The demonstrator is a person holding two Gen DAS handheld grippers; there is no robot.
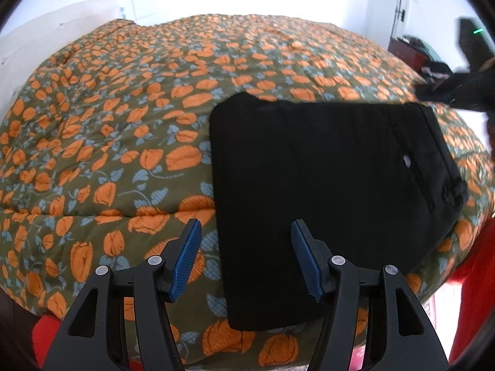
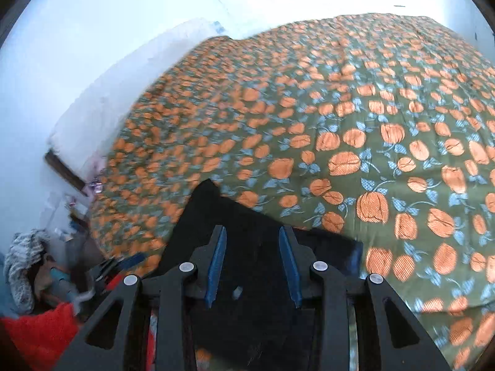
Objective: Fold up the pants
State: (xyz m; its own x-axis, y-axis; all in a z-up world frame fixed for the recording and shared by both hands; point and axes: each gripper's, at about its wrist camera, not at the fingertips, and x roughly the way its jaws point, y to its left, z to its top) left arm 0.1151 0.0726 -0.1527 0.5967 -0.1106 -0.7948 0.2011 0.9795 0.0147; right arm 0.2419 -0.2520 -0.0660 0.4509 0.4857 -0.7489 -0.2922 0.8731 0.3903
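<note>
We find the black pants [image 1: 324, 191] folded into a compact rectangle on the floral quilt [image 1: 108, 123], near its front edge. Left gripper [image 1: 246, 259] and right gripper [image 2: 252, 266] both released; folding looks essentially done.

One folded black pair of pants [image 1: 324, 185] is being counted on one bed with an olive quilt printed with orange flowers [image 1: 108, 142]; two black tongs with blue pads are being seen, left [image 1: 246, 258] and right [image 2: 252, 266].
</note>
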